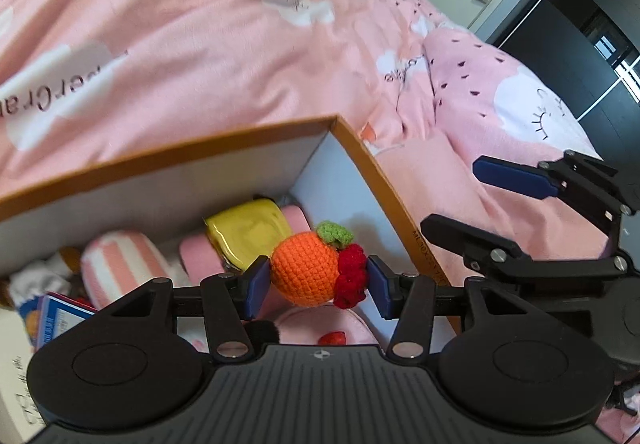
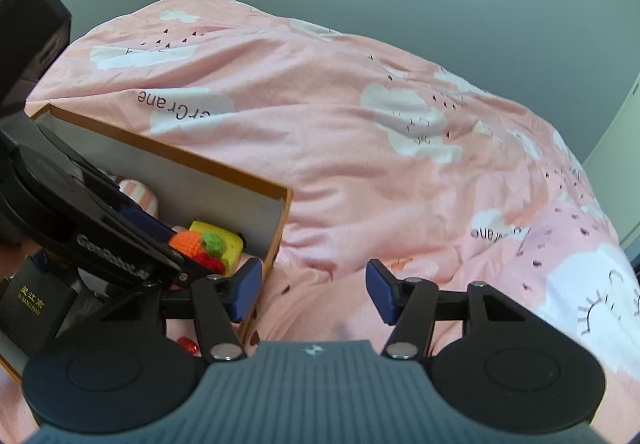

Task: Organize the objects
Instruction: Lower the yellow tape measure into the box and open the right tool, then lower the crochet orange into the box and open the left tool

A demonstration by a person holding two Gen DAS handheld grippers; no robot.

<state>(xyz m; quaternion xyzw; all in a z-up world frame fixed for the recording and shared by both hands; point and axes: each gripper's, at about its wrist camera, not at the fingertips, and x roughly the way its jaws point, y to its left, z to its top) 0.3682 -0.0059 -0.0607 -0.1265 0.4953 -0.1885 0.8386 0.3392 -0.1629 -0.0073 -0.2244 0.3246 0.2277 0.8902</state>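
Above the box (image 1: 168, 164), left gripper (image 1: 318, 280) tilts down, jaws clamped on crochet orange (image 1: 304, 268); right gripper (image 2: 314, 290) jaws apart.

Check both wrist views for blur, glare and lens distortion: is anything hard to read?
Left wrist: crochet orange sharp between the left gripper pads; strong fisheye bend on the box rim; glare on the yellow pouch; quilt lettering slightly soft. Right wrist: even light, right gripper sharp, edges curved, corners vignetted.
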